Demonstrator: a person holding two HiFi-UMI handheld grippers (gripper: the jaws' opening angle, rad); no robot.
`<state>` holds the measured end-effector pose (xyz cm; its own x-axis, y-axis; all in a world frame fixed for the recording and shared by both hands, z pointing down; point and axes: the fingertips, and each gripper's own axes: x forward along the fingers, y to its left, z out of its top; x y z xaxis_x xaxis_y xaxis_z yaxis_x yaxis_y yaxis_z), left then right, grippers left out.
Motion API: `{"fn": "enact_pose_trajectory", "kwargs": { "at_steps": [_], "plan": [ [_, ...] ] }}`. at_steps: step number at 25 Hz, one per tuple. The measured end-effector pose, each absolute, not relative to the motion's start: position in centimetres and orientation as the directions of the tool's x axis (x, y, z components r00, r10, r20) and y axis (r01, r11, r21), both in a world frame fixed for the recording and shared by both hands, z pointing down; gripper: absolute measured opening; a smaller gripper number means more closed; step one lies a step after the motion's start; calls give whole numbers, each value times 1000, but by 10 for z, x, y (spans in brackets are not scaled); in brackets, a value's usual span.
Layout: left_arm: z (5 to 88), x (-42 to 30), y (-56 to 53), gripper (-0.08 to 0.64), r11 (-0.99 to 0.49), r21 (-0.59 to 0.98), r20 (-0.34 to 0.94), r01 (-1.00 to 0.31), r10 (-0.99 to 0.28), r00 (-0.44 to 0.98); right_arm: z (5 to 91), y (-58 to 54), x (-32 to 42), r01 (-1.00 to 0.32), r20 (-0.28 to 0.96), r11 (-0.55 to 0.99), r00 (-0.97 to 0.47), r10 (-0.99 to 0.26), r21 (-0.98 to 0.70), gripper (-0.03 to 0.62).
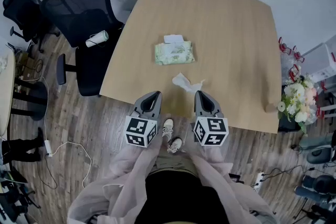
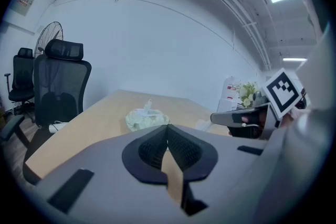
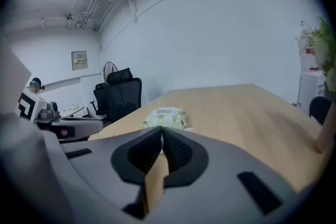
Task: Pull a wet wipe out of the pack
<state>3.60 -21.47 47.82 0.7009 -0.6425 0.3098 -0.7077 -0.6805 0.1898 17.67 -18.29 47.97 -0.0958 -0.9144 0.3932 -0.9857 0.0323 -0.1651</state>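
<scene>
**Wipe appears out; both grippers idle at the table edge**

The pale green soft wipe pack (image 1: pixel 174 53) lies mid-frame on the tan wooden table (image 1: pixel 231 34). A crumpled white wipe (image 1: pixel 186 82) rests just below it, apart from the pack. At lower centre, the left gripper (image 1: pixel 153 96) and right gripper (image 1: pixel 202 95) have their jaws pressed together on nothing. The pull looks finished. Another would call for parting one gripper's jaws and reaching to the pack's top.

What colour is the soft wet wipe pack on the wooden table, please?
Pale green soft pack with a white lid flap; clearest in the head view.
</scene>
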Motion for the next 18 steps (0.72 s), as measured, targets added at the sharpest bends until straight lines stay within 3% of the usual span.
{"fn": "enact_pose_trajectory", "kwargs": {
  "at_steps": [18],
  "plan": [
    [469, 56, -205, 11, -722, 175, 304, -670, -607, 734, 464, -154, 217, -985, 374, -21, -45, -926, -171, 9]
  ]
}}
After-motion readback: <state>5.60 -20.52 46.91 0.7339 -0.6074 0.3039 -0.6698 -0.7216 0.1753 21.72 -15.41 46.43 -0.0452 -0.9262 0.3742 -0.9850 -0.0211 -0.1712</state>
